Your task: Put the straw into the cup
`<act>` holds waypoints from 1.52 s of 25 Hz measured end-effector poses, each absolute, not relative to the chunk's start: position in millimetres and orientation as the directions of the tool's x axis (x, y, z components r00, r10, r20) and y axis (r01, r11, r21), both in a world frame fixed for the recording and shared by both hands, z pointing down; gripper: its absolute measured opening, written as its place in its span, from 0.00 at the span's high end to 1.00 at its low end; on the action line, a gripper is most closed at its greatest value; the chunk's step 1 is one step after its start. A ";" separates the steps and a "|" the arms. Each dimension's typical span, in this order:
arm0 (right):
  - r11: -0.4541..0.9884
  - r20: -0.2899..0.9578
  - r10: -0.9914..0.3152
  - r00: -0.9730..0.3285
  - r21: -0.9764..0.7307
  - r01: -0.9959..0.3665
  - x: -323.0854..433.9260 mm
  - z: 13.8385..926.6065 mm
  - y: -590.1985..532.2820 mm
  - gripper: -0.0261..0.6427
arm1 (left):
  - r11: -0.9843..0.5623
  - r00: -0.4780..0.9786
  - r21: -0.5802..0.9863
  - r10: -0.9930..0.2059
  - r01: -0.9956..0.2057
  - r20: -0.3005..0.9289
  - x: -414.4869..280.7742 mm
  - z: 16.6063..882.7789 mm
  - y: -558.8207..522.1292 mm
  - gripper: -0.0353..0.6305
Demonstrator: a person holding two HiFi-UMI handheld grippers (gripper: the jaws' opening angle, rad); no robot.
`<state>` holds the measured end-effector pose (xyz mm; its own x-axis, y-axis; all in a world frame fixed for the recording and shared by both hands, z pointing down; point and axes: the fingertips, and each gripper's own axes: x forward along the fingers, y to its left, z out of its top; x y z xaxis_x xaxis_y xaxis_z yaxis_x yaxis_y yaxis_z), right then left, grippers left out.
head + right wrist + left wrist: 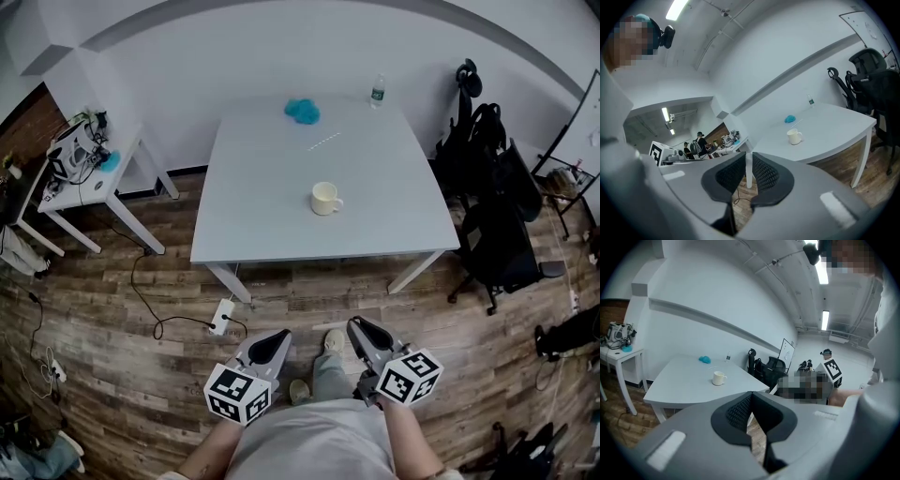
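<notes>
Starting at our left, we hold the left hand-held gripper by our body, jaws pressed together on nothing, well short of the desk. Ahead, almost midway between our hands, the straw lies flat beyond the cup, its long axis slanting away to the right. Our right hand-held gripper stands slightly spread and empty, and we judge it marginally nearer.
</notes>
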<state>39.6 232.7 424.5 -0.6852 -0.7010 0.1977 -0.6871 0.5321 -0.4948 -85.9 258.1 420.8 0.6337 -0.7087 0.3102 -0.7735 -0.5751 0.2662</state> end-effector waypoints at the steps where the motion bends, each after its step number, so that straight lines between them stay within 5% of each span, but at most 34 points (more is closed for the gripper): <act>1: 0.531 0.198 -0.700 -0.686 -0.498 -0.686 39.7 427.2 228.3 0.89 | -0.578 0.636 0.264 -0.708 -0.772 0.308 -85.2 421.9 252.9 0.92; 38: 0.614 0.190 -0.620 -0.761 -0.486 -0.622 103.6 401.7 -95.0 0.89 | -0.470 0.527 0.248 -0.801 -0.847 0.284 -26.8 397.7 -57.5 0.92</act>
